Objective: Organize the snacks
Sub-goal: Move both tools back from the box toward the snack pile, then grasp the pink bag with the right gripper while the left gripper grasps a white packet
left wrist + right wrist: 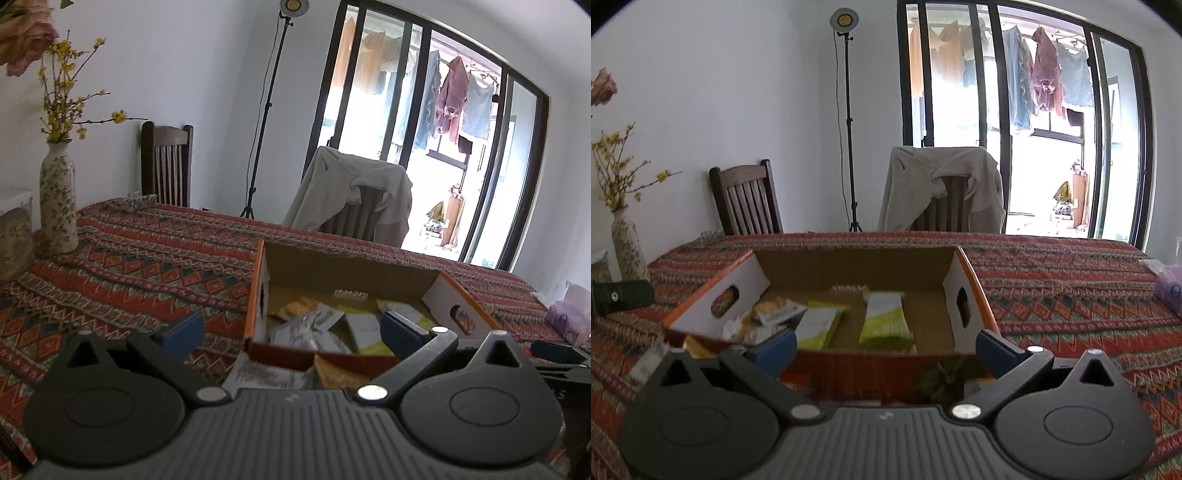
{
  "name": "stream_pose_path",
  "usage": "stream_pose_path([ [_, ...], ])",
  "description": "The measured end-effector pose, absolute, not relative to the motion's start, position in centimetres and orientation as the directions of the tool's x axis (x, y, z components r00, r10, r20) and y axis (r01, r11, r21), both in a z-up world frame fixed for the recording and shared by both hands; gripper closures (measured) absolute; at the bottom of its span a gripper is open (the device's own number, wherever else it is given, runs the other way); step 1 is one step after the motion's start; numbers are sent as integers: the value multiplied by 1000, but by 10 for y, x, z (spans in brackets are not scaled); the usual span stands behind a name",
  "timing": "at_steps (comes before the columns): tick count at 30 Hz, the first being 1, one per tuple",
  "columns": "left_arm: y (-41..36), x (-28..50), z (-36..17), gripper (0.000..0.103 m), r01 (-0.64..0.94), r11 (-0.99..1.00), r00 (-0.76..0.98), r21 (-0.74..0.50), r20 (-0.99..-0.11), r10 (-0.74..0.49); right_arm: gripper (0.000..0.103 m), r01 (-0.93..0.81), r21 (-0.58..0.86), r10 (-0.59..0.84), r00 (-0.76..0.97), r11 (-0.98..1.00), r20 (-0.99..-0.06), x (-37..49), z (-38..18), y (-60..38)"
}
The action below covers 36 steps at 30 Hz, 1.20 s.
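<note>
An open cardboard box (857, 264) with orange outer walls and white end flaps sits on the patterned tablecloth; it also shows in the left wrist view (354, 267). Inside lie two white-and-green snack packs (886, 319) (820, 326), and silver and yellow packets (772, 310) at the left end. More silver and yellow packets (273, 373) lie on the cloth in front of the box's near left corner. My left gripper (291, 330) is open and empty above that corner. My right gripper (884, 349) is open and empty at the box's near wall.
A flowered vase (58, 199) with yellow sprigs stands at the table's left. A purple tissue pack (1169, 290) lies at the right edge. Two wooden chairs (746, 201), one draped with a beige jacket (942, 188), stand behind the table. A light stand (849, 122) is by the wall.
</note>
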<state>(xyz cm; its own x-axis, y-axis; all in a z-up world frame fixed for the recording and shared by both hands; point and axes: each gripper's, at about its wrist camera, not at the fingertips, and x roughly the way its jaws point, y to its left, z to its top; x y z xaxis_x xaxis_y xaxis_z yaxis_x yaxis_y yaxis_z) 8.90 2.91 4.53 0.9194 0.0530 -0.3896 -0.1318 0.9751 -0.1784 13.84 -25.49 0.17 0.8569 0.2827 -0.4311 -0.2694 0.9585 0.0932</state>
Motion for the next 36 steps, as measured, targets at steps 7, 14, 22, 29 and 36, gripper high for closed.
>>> stream_pose_path([
  [7,34,63,27,0,-150,975,916,-161,-393,77,0,-269,103,285,842,958,-458,115,-13,-265],
  [14,41,47,4,0,-162,976,907,-148,-412,88,0,-281,118,302,816,952,-493,97,-29,-273],
  [22,51,50,-16,0,-188,969,894,-158,-436,103,0,-253,63,249,818,965,-519,96,-39,-278],
  [29,58,57,-24,0,-192,965,893,-181,-439,95,0,-226,58,220,804,972,-552,116,-41,-284],
  [36,54,52,-24,0,-170,970,908,-172,-411,86,0,-207,36,187,777,978,-601,149,-44,-271],
])
